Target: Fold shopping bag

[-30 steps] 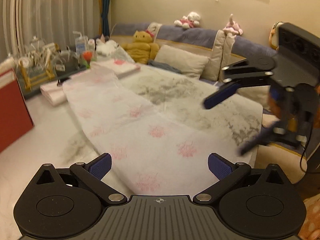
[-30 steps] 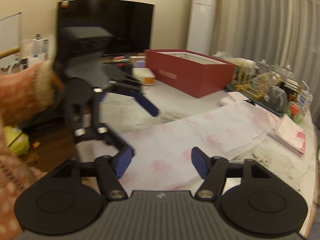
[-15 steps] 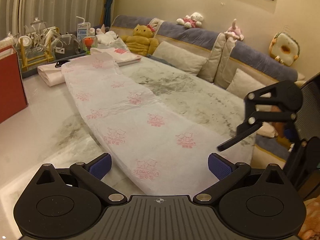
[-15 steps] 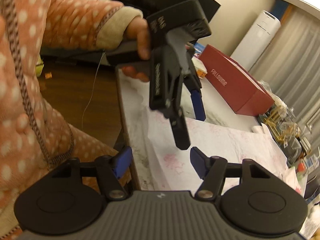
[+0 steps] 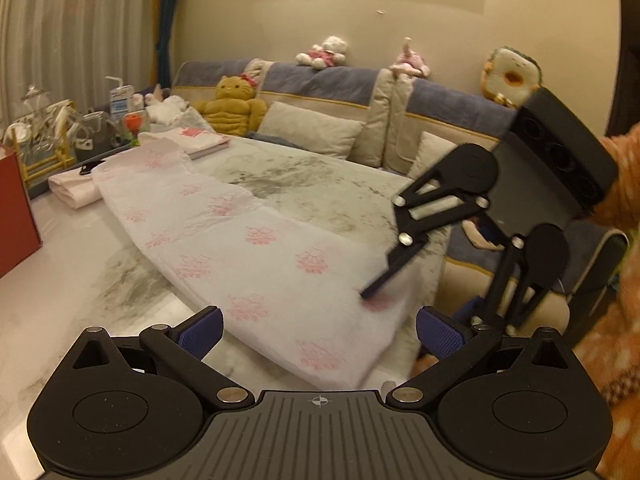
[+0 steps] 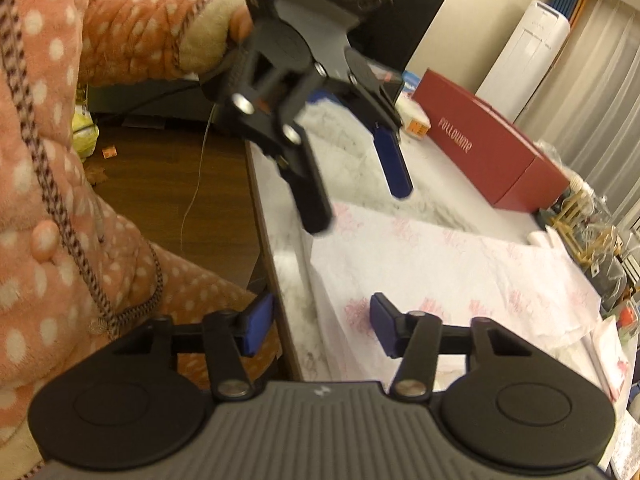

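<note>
The shopping bag [image 5: 276,260], white with pink prints, lies long and flat on the marble table [image 5: 84,280]. My left gripper [image 5: 318,332] is open and holds nothing; the bag's near end lies between and beyond its blue pads. The right wrist view shows it [image 6: 356,196] hovering over the bag's [image 6: 460,264] corner. My right gripper [image 6: 320,328] is closing astride the table's edge, one finger over the bag and the other off the table. In the left wrist view its [image 5: 420,296] upper finger rests on the bag's right edge.
A red box [image 6: 492,152] stands along the table's far side. Folded bags [image 5: 188,140] and a tray of glassware [image 5: 52,136] sit at the far end. A sofa [image 5: 320,92] with cushions and plush toys lies beyond. The person's pink dotted sleeve [image 6: 100,40] is close on the left.
The right gripper has rolled, come down onto the bag's corner at the table edge, and its jaws have narrowed. The left gripper has shifted across above the bag's near end.
</note>
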`<state>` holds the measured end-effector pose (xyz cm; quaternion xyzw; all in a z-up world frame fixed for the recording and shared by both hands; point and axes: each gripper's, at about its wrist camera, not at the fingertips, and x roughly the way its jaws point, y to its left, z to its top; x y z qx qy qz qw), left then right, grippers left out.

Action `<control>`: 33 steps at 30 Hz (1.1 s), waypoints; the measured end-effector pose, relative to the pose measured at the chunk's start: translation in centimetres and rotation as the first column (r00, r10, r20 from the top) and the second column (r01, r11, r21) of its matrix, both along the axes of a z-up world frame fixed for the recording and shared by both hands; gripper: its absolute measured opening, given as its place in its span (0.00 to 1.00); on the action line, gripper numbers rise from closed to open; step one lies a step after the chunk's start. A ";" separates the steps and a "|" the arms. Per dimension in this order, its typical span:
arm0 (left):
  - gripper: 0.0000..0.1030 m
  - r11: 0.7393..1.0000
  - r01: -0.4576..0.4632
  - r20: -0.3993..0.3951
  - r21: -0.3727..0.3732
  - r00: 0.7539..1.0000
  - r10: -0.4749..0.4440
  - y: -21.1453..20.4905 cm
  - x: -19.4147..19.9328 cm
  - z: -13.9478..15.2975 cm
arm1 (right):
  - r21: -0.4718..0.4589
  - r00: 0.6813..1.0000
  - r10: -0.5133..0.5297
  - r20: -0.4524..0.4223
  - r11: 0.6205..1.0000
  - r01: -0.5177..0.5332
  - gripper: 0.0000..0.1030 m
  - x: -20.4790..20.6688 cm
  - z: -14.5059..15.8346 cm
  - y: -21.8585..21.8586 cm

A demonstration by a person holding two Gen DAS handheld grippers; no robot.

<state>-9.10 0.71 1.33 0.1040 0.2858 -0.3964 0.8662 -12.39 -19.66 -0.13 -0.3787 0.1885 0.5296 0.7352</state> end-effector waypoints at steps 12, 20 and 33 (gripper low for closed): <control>1.00 0.987 0.100 0.019 0.122 0.994 -0.103 -0.6 -3.1 -0.4 | 0.036 0.996 -0.013 -0.092 0.999 0.016 0.32 0.5 0.9 -1.6; 1.00 0.975 0.152 0.018 0.163 0.988 -0.157 -1.2 -4.5 -0.6 | 0.070 0.982 -0.039 -0.186 0.996 0.053 0.21 1.4 1.5 -2.5; 1.00 0.965 0.186 0.047 0.185 0.979 -0.197 -1.3 -6.1 0.3 | 0.202 0.915 -0.066 -0.397 0.967 0.158 0.04 4.5 3.8 -4.9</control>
